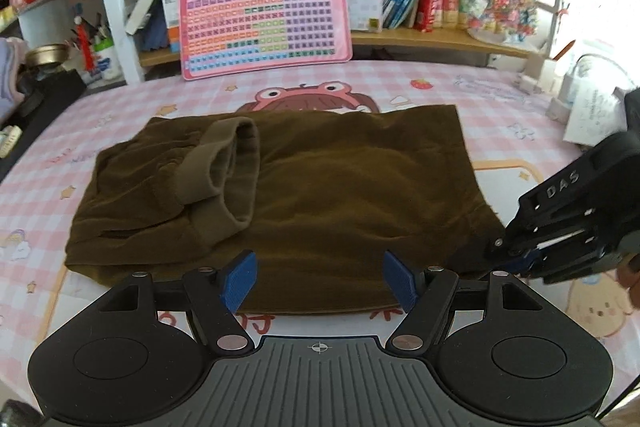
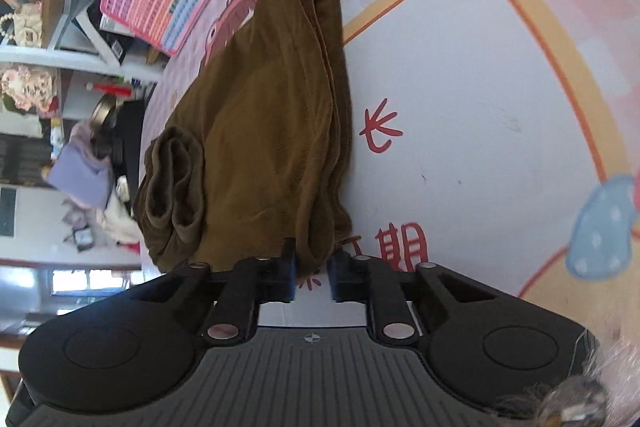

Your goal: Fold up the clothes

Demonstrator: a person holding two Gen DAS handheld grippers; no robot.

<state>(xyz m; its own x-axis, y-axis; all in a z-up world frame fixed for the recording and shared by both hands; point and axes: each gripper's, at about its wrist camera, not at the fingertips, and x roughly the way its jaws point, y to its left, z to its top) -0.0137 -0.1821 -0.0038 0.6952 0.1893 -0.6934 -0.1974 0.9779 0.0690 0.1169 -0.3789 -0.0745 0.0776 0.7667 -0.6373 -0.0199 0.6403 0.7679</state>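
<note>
My left tool (image 1: 319, 281) is matte black plastic with blue ribbed pads (image 1: 240, 279), silver pivot screws and round side discs; my right tool (image 2: 312, 277) matches, stamped "DAS".

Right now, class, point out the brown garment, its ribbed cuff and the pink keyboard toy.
garment (image 1: 340, 187): left wrist view, flat middle of the cloth.
cuff (image 1: 224, 163): left wrist view, ribbed band of the folded sleeve.
keyboard toy (image 1: 264, 23): left wrist view, key grid below the screen.

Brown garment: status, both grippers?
Left gripper open over the near hem. Right gripper shut on the brown garment at its corner. Cuff folded on top. Nothing blocking.
</note>
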